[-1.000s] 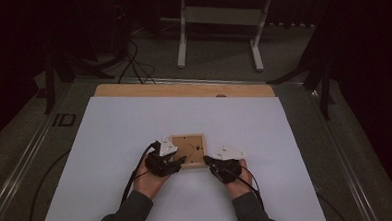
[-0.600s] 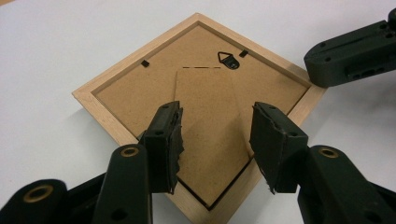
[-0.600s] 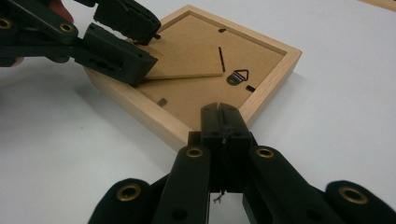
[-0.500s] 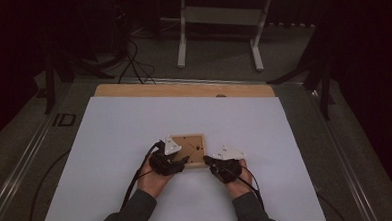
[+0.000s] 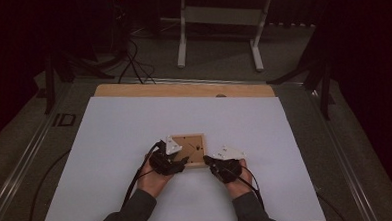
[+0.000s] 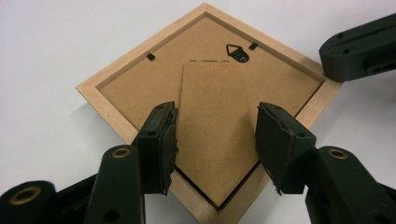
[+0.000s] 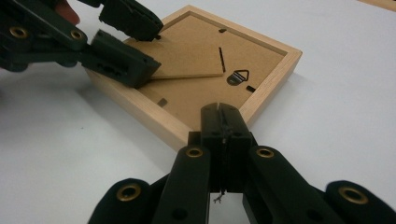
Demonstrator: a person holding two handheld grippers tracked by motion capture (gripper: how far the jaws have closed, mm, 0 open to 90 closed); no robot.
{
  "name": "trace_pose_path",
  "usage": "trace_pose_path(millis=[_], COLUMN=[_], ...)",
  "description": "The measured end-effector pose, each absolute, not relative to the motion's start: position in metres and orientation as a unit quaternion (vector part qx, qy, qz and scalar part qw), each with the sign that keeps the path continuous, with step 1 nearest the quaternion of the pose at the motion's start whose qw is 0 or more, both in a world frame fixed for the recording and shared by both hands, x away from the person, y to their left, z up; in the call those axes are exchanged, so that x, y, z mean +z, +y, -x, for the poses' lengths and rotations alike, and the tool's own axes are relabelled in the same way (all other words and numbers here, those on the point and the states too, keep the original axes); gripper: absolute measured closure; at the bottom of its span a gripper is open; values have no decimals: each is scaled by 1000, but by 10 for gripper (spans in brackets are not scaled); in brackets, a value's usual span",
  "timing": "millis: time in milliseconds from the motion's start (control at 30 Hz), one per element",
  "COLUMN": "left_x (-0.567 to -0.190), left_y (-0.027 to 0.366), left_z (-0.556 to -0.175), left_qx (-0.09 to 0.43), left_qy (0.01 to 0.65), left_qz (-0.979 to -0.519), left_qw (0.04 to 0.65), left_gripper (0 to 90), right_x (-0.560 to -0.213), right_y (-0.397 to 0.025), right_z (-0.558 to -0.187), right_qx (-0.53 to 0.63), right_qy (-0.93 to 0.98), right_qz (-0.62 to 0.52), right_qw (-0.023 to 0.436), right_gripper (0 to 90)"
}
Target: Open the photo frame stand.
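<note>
High view shows me a small wooden picture frame (image 5: 190,150) lying face down on the white tabletop (image 5: 110,144), near my edge and between my two hands, its sides roughly square to the tabletop. The frame is about square, so it has no clear long axis. Its brown backing board faces up, and the little metal hanger (image 6: 237,52) sits near one side, with the fold-out stand (image 6: 212,107) running from just below the hanger down toward my left tongs.

In the left gripper view, one corner of the frame points toward me. My left tongs (image 6: 215,140) are spread wide, one jaw on each side of the stand's free end, just above the backing. I can't tell whether the pads touch the stand; they have hold of nothing. In the right gripper view the stand's free end looks lifted a little off the backing.

My right tongs (image 7: 223,122) are closed tight, jaws pressed together with nothing between them, their tip at the frame's wooden edge near a corner.
</note>
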State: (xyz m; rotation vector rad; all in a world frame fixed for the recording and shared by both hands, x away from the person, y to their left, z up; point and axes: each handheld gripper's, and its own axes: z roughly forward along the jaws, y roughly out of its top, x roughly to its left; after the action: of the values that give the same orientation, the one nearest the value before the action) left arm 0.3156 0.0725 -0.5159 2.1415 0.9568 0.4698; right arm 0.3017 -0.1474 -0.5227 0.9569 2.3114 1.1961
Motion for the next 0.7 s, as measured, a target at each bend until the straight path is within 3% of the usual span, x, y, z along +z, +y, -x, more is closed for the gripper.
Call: trace_pose_path(millis=[433,700], left_x=[-512,-507], left_y=[75,71], left_z=[-323,-325], left_qx=[153,149], left_qy=[380,375], left_qz=[-841,-853], left_qw=[353,332], left_gripper=[455,508], right_x=[-523,-523], right_y=[-148,-148], right_z=[-302,-302], right_qx=[425,425], right_qy=[819,819], right_qz=[-339,-338], right_qw=[183,183], right_gripper=[895,895])
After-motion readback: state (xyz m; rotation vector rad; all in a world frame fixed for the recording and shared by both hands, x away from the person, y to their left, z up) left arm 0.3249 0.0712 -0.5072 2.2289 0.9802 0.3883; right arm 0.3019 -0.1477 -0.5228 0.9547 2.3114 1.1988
